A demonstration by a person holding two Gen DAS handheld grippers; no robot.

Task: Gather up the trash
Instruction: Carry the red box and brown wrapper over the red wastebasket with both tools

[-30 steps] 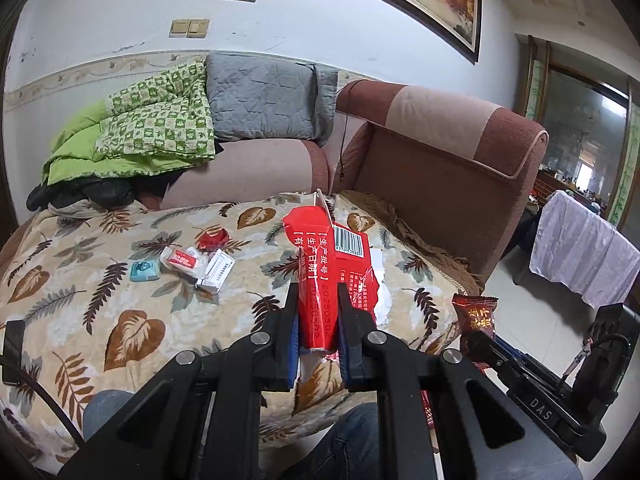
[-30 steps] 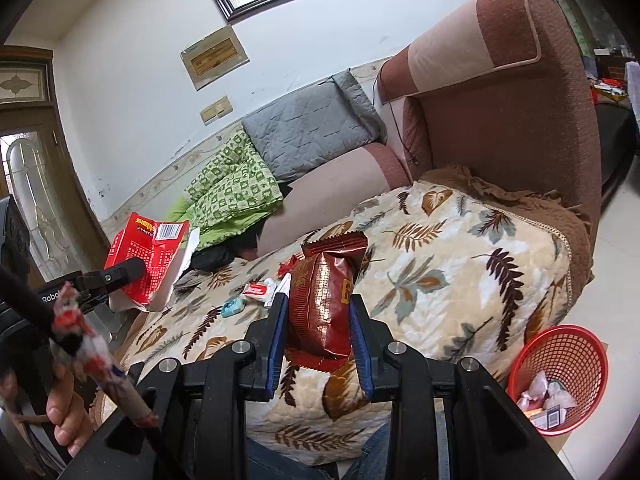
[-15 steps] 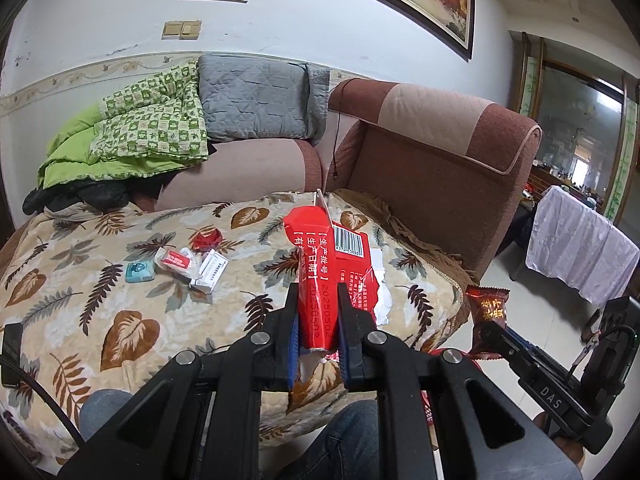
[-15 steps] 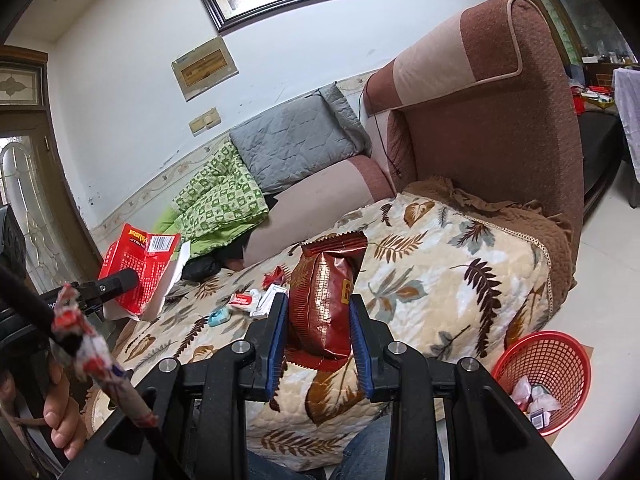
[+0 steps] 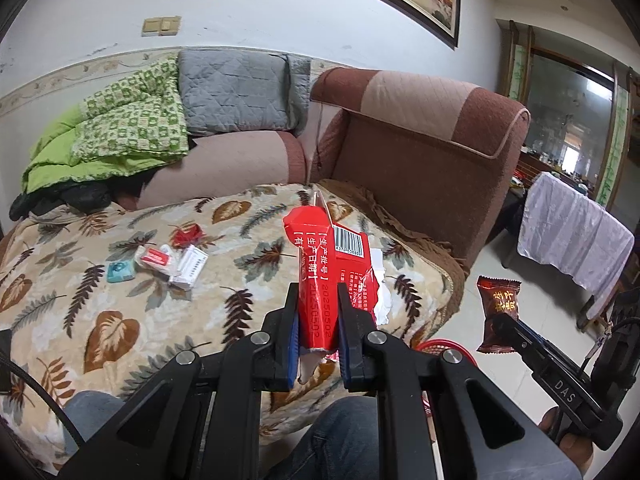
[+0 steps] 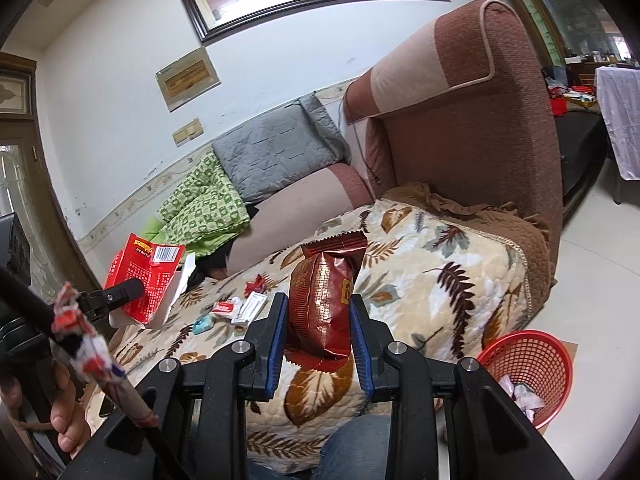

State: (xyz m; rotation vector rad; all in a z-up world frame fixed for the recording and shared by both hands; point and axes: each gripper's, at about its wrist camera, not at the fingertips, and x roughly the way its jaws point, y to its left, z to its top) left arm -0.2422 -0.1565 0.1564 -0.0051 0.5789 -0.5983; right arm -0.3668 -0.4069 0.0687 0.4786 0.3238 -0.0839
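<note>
While pinched flat between the left gripper [image 5: 317, 332] pads, red carton [image 5: 326, 276] sticks up and away from camera, barcode panel facing 1 o'clock, torn white flap hanging off its right edge. Jaws nearly closed, only carton thickness between them. Same carton [image 6: 146, 280] visible at 9 o'clock in right wrist view, clamped in the black fingertip, held above the blanket edge.

Right gripper [image 6: 319, 330] clamped on brown snack packet [image 6: 326, 300], jaws partly closed to packet width, packet upright with crimped top edge up. Same packet [image 5: 498, 312] at 3 o'clock in left view, off the sofa edge, over floor.

Denim knees at 6 o'clock in both views. Hand [image 6: 66, 412] on left tool handle at 8 o'clock, right view.

Red mesh basket [image 6: 532, 364] on floor at 4 o'clock, right view, beside the sofa corner, white scraps inside. Rim only just visible behind left gripper in left view.

Further out on leaf-print blanket [image 5: 100, 300], still lying there: teal wrapper [image 5: 120, 271], red-and-white packet [image 5: 154, 258], white box [image 5: 190, 266], red crumpled wrapper [image 5: 188, 235], clustered at 10 o'clock, left view.

Beyond: brown sofa armrest [image 5: 432, 152], grey cushion [image 5: 236, 96], green quilt [image 5: 120, 136].
</note>
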